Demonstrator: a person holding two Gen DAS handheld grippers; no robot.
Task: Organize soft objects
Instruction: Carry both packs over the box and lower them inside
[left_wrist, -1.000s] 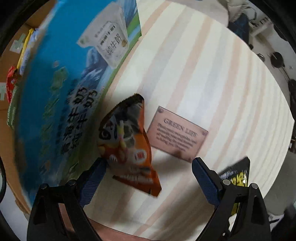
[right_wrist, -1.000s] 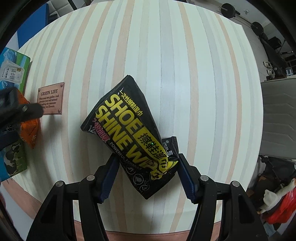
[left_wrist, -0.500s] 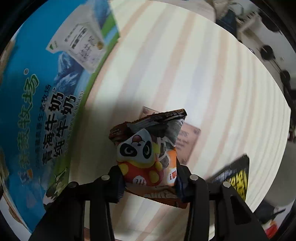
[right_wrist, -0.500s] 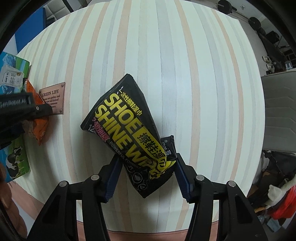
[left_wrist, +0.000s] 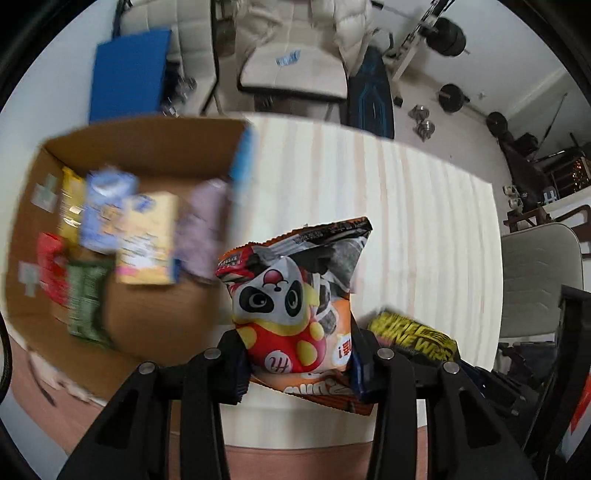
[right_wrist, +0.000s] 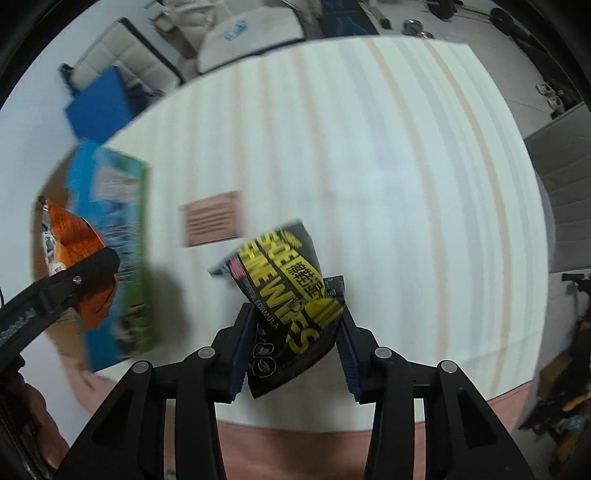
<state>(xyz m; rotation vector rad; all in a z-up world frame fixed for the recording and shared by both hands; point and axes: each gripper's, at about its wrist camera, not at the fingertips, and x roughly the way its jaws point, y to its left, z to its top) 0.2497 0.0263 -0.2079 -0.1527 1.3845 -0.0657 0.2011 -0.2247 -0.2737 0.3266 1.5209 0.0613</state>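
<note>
Already several packets lie in the box (left_wrist: 147, 155) at the counter's (left_wrist: 406, 206) left edge, so much of the sorting looks done. Two remain, both lifted off the counter: the left gripper (left_wrist: 297, 365) is clenched on the panda bag (left_wrist: 291, 295), just right of the box, and the right gripper (right_wrist: 293, 352) grasps the wipes pack (right_wrist: 291, 295). Both have yet to go in.
</note>
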